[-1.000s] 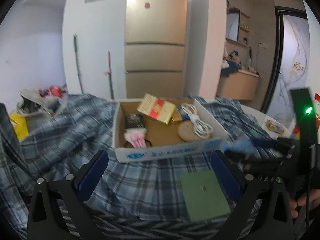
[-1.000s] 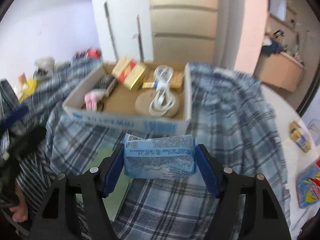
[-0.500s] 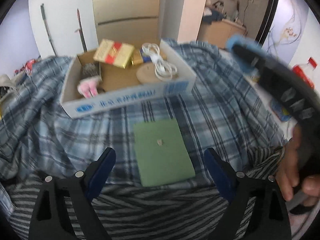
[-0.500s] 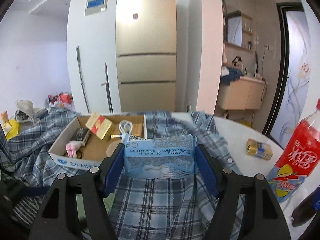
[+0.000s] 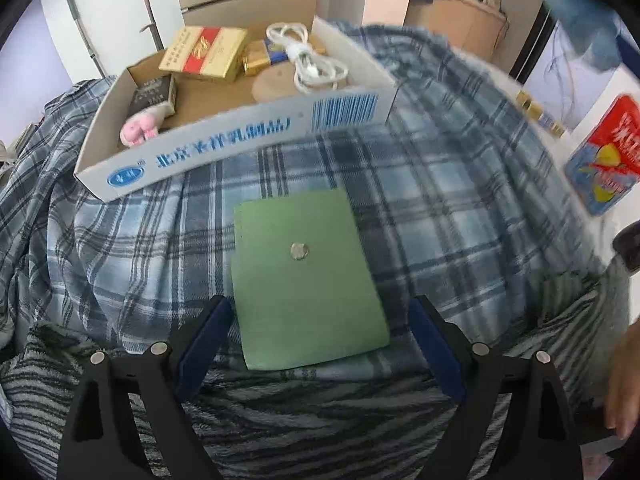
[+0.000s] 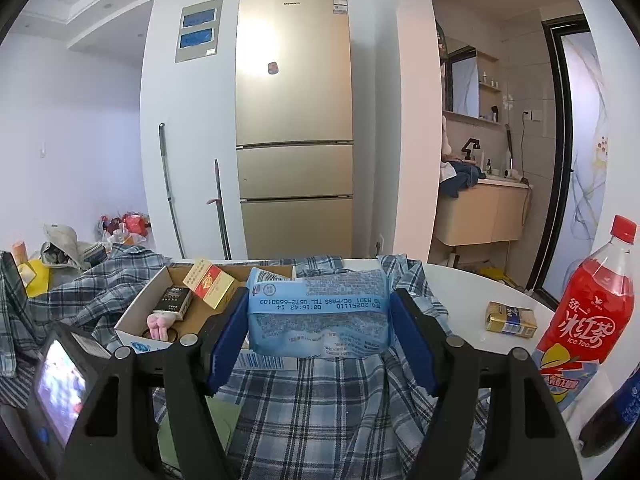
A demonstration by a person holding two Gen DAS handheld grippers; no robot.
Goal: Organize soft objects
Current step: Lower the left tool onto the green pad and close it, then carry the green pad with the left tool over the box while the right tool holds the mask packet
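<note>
My right gripper (image 6: 319, 320) is shut on a soft blue tissue pack (image 6: 318, 312) and holds it up in the air over the plaid cloth (image 6: 340, 400). My left gripper (image 5: 318, 330) is open and empty, low over a flat green pad (image 5: 304, 276) with a small coin (image 5: 299, 251) on it. A cardboard box (image 5: 224, 148) lies just beyond the pad. It holds a gold and red packet (image 5: 204, 54), a white cable (image 5: 312, 64), a dark packet and a small pink plush (image 5: 140, 130). The box also shows in the right wrist view (image 6: 138, 316).
A red iced tea bottle (image 6: 588, 312), a dark bottle (image 6: 616, 416) and a small gold carton (image 6: 510, 318) stand on the white table at the right. A striped grey cloth (image 5: 320, 412) lies at the near edge. A gold fridge (image 6: 294, 128) stands behind.
My right gripper has risen with the tissue pack, so the view went from the box below to the room ahead. My left gripper has tipped down and moved closer to the green pad.
</note>
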